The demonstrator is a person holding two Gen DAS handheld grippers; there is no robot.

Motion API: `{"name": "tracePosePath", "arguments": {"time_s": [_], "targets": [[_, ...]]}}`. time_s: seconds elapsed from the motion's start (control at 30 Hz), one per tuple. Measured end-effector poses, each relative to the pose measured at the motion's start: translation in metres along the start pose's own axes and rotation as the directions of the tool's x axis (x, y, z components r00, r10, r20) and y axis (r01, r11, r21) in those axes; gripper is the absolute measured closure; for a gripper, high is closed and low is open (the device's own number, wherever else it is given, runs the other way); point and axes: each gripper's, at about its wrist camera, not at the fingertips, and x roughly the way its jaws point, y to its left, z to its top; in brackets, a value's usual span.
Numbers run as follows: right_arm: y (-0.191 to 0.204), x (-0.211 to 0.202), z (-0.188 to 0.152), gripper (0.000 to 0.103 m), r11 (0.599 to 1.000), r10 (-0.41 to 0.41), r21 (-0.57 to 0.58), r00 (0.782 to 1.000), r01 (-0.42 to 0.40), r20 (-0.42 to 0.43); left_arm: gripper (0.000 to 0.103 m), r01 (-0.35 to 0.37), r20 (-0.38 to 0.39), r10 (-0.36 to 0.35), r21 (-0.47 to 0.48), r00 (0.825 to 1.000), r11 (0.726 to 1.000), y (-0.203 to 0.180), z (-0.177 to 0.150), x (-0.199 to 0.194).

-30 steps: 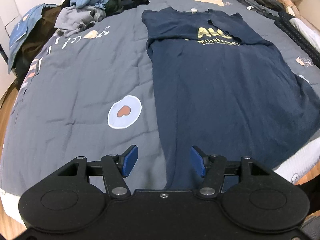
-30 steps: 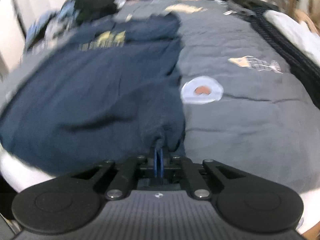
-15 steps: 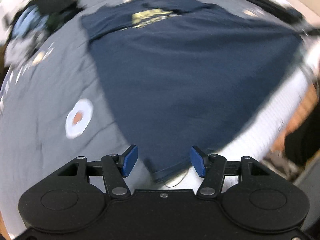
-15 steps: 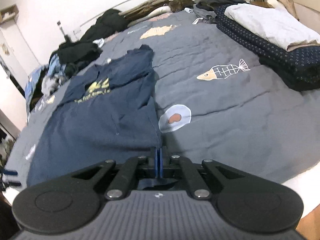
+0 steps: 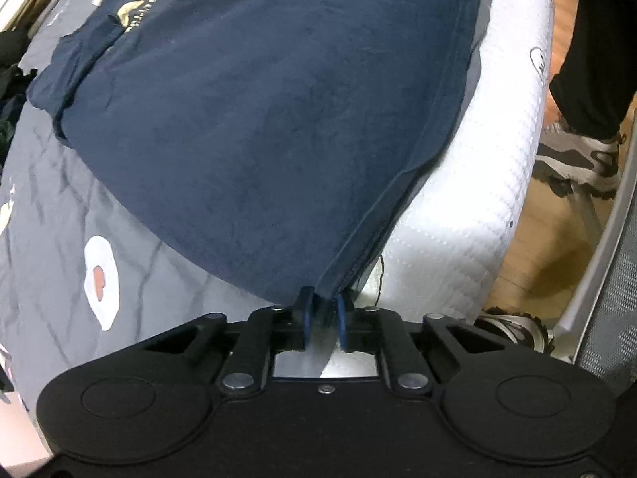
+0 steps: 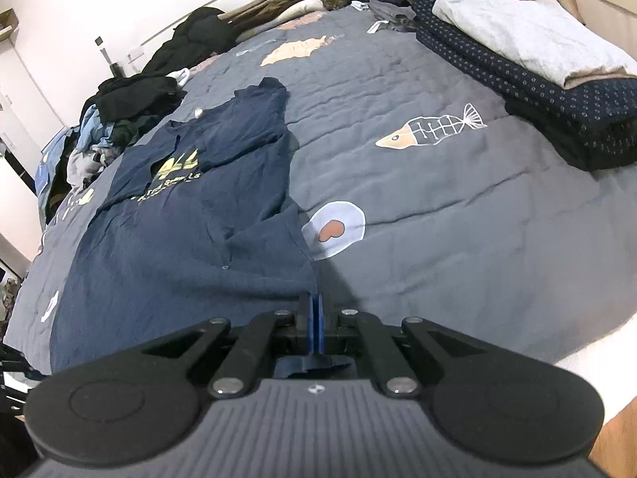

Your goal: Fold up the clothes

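With the navy-blue cotton T-shirt with yellow chest lettering (image 6: 179, 219) lying print-up on the grey quilted bedspread with fish and egg patches (image 6: 458, 219), both sleeves turned inward over the chest, you have it by its two bottom corners. Your left gripper (image 5: 321, 312) has its blue pads nearly together on the hem corner hanging at the white mattress edge (image 5: 477, 199); a narrow gap shows between the jaws, filled with bunched cloth. Your right gripper (image 6: 314, 310) has its jaws pressed fully together on the other hem corner, with a scrap of navy cloth poking out behind the pads. To my eye the step in hand is the lengthwise fold, hem towards collar. That calls for lifting both corners level, keeping the hem taut between them, and carrying it up the bed towards the lettering without dragging the tucked sleeves loose.
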Motion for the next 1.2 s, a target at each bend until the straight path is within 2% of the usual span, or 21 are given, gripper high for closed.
{"name": "tracePosePath", "arguments": {"time_s": [0.17,0.2,0.27,0.33,0.5,0.63,0.73,0.93,0.97,1.03,1.1,1.2], "targets": [[-0.002,0.002,0.001,0.101,1.000,-0.006,0.011,1.000,0.006,-0.006,0.096,0.055,-0.003,-0.055,0.059,0.998,0.997,-0.009,-0.008,-0.025],[-0.002,0.003,0.001,0.101,1.000,-0.010,0.009,1.000,0.010,-0.008,0.100,0.078,-0.010,-0.078,0.068,0.997,0.995,-0.011,-0.010,-0.029],[-0.002,0.006,0.002,0.101,1.000,-0.014,0.010,1.000,0.014,-0.015,0.100,0.128,-0.020,-0.127,0.069,0.992,0.989,-0.012,-0.015,-0.034],[-0.003,0.007,0.002,0.101,1.000,-0.015,0.012,1.000,0.015,-0.019,0.100,0.107,-0.011,-0.106,0.069,0.994,0.992,-0.014,-0.017,-0.036],[-0.001,0.009,0.003,0.101,1.000,-0.018,0.002,0.999,0.018,-0.032,0.099,-0.006,0.049,0.004,0.041,0.999,0.999,-0.002,-0.010,-0.031],[0.003,0.008,0.001,0.101,0.999,-0.026,-0.026,0.999,0.025,-0.032,0.099,-0.024,0.006,0.023,0.085,1.000,0.996,0.000,-0.004,-0.013],[0.004,0.008,0.000,0.100,0.999,-0.027,-0.026,0.999,0.027,-0.031,0.099,-0.011,-0.014,0.012,0.098,1.000,0.995,0.001,-0.004,-0.005],[0.006,0.009,0.000,0.100,0.999,-0.034,-0.026,0.999,0.033,-0.033,0.098,-0.021,0.002,0.021,0.114,1.000,0.993,-0.001,-0.005,-0.009],[0.006,0.009,0.000,0.100,0.999,-0.034,-0.026,0.999,0.033,-0.033,0.097,-0.023,0.011,0.022,0.106,1.000,0.994,0.000,-0.004,-0.012],[0.006,0.009,-0.001,0.100,0.999,-0.035,-0.024,0.999,0.034,-0.034,0.087,-0.022,0.026,0.019,0.088,0.999,0.996,0.005,-0.004,-0.016],[0.006,0.010,-0.001,0.100,0.999,-0.036,-0.021,0.999,0.035,-0.036,0.062,-0.015,0.030,0.012,0.080,0.999,0.997,0.010,-0.002,-0.017],[0.006,0.010,-0.001,0.100,0.999,-0.036,-0.023,0.999,0.036,-0.037,0.059,0.001,0.017,-0.003,0.092,1.000,0.996,0.011,0.001,-0.009]]}}
